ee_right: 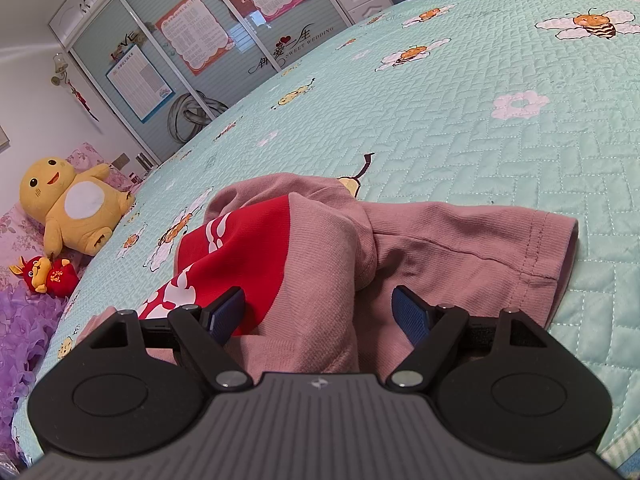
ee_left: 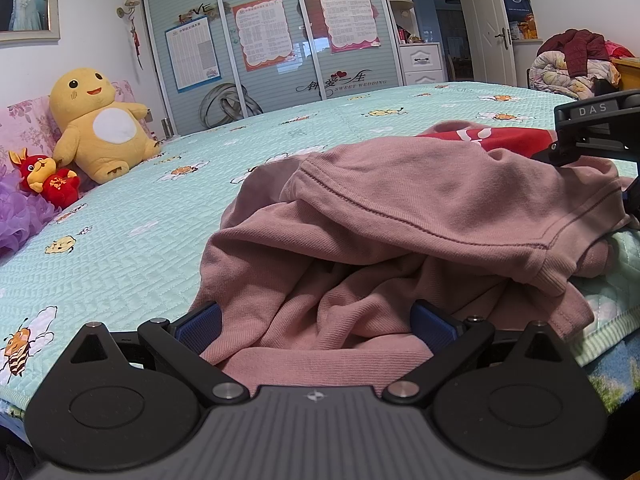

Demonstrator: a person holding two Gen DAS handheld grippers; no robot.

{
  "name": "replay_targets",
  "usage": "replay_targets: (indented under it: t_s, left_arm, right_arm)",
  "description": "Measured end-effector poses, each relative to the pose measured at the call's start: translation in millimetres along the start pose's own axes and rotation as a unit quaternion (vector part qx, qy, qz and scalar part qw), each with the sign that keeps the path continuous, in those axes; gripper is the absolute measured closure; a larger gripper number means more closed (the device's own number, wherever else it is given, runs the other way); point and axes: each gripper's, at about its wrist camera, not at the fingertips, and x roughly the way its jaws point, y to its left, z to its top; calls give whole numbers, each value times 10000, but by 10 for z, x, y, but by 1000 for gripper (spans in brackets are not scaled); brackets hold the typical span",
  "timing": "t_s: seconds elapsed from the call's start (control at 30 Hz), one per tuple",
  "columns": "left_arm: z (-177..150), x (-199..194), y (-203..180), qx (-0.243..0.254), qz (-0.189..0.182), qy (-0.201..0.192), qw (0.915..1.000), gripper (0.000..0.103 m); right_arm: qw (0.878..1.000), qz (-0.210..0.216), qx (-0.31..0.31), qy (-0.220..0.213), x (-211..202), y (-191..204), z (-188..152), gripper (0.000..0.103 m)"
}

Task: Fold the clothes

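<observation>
A crumpled dusty-pink garment (ee_left: 420,208) lies on the mint quilted bed (ee_left: 140,240) near its front edge. In the right wrist view the same garment (ee_right: 460,248) shows a red panel with white print (ee_right: 240,248) and a sleeve reaching right. My left gripper (ee_left: 316,326) is open, its blue pads (ee_left: 200,328) wide apart with loose pink cloth lying between them. My right gripper (ee_right: 320,314) is open too, straddling a fold where the pink and red cloth meet. The right gripper's black body (ee_left: 592,128) shows at the right edge of the left wrist view, over the garment's far side.
A yellow plush toy (ee_left: 96,120) and a small red one (ee_left: 48,180) sit by the pink headboard at left, next to purple frills (ee_left: 20,212). Sliding wardrobe doors (ee_left: 272,40) stand behind the bed. A heap of bedding and clothes (ee_left: 572,60) lies far right.
</observation>
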Motion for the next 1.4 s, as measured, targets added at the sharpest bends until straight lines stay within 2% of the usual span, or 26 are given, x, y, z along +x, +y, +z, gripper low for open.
replay_targets:
  t_s: [1.4]
  left_arm:
    - [0, 6, -4, 0, -13, -15, 10000, 0]
  right_arm:
    - [9996, -64, -268, -21, 2, 26, -38, 22]
